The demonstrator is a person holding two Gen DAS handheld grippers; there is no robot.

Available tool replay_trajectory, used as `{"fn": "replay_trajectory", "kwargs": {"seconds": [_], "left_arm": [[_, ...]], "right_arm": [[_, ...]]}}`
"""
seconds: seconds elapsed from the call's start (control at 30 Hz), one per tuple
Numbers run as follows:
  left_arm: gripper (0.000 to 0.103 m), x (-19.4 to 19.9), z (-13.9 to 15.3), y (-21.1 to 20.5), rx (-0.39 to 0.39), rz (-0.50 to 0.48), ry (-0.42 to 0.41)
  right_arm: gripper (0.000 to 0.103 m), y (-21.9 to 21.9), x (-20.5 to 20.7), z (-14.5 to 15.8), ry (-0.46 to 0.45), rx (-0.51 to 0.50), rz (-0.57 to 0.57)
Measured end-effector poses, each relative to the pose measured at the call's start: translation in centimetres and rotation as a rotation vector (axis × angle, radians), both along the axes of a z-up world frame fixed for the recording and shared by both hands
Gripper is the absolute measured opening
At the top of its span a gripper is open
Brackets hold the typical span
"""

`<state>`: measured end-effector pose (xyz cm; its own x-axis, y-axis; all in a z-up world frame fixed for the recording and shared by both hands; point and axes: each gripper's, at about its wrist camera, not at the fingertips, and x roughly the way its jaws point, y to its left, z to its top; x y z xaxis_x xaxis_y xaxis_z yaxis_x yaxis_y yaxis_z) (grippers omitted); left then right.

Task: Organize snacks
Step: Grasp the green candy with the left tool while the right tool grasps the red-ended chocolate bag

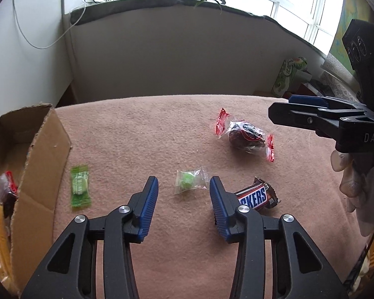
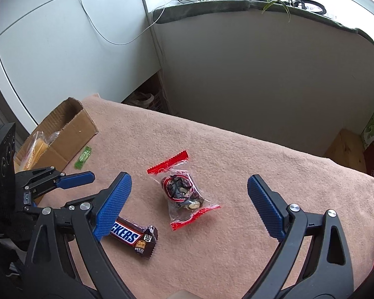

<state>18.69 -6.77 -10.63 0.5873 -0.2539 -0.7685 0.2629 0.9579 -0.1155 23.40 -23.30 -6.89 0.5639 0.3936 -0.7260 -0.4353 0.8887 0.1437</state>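
Snacks lie on a pink blanket (image 1: 162, 129). My left gripper (image 1: 184, 186) is open, and a clear packet with a green candy (image 1: 189, 180) lies just ahead between its fingertips. A Snickers bar (image 1: 258, 196) lies by its right finger and shows in the right wrist view (image 2: 134, 236). A green wrapped candy (image 1: 80, 186) lies left, near the cardboard box (image 1: 37, 159). A clear, red-edged packet of dark fruit (image 1: 245, 134) lies further back. My right gripper (image 2: 189, 186) is open wide and hovers over that packet (image 2: 183, 191).
The open cardboard box (image 2: 62, 132) stands at the blanket's left edge and holds a red-edged packet (image 1: 7, 191) and a yellow packet (image 2: 35, 149). A grey wall runs behind the table's far edge. A green tissue box (image 1: 289, 74) stands at the back right.
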Motion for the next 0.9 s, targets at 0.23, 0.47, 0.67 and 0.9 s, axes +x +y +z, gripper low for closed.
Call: {"fn": "replay_trajectory", "kwargs": {"seconds": [0.23, 0.47, 0.67, 0.9], "left_arm": [[0.029, 0.9, -1.1, -0.7, -0.001, 0.0, 0.023], [0.022, 1.2, -1.6, -1.2, 0.01, -0.01, 0.031], [0.021, 1.3, -1.6, -1.5, 0.012, -0.009, 0.03], [0.018, 1.4, -1.5, -1.1, 0.002, -0.007, 0.027]], "right_arm": [[0.088, 1.6, 1.0, -2.1, 0.021, -0.041, 0.034], [0.087, 3.0, 1.5, -3.5, 0.028, -0.085, 0.063], [0.049, 4.2, 2.2, -5.1, 0.073, -0.119, 0.087], [0.04, 3.9, 1.6, -4.8, 0.053, -0.113, 0.079]]}}
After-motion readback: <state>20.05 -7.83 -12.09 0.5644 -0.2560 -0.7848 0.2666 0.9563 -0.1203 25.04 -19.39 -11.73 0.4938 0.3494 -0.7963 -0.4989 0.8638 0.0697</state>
